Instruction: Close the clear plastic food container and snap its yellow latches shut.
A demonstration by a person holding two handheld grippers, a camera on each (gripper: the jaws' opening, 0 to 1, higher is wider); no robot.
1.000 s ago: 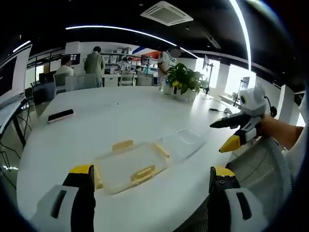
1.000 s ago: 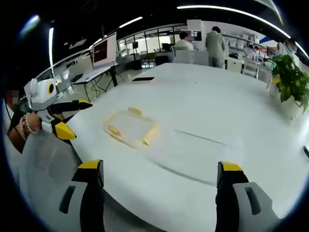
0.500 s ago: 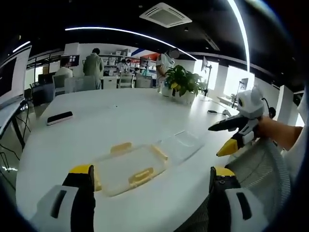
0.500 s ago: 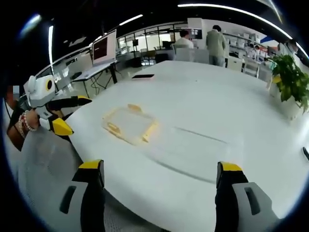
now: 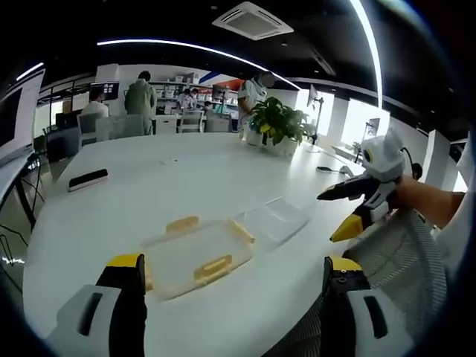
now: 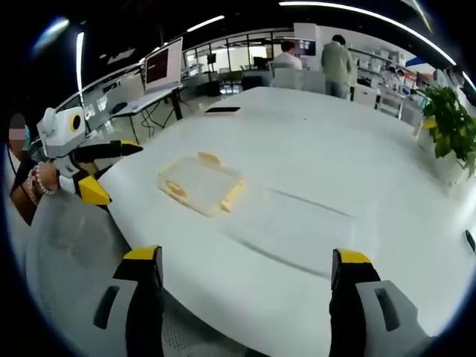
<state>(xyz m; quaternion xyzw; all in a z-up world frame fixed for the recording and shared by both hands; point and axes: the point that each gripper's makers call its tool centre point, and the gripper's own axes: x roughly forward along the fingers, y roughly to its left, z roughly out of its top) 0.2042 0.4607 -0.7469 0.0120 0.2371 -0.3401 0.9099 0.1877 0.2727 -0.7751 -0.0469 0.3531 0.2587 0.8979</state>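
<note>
A clear plastic piece with yellow latches [image 5: 195,255] lies flat on the white table [image 5: 149,193], just beyond my left gripper [image 5: 234,274], which is open and empty. A second clear piece [image 5: 277,219] rests against its right side; I cannot tell which is the lid. In the right gripper view the latched piece [image 6: 199,184] lies left of centre and the plain clear piece [image 6: 297,227] is faint beside it. My right gripper [image 6: 245,260] is open, held back from both. Each gripper shows in the other view, open in a hand: right gripper [image 5: 329,218], left gripper [image 6: 120,175].
A dark phone [image 5: 88,178] [image 6: 223,109] lies far across the table. A potted plant [image 5: 279,123] [image 6: 446,123] stands at the far edge. Grey mesh chair backs [image 5: 401,260] [image 6: 74,230] sit close to the near edge. People and desks fill the background.
Both views have drifted slightly with the hands. The two clear pieces lie where they were, and both grippers stay open off the table.
</note>
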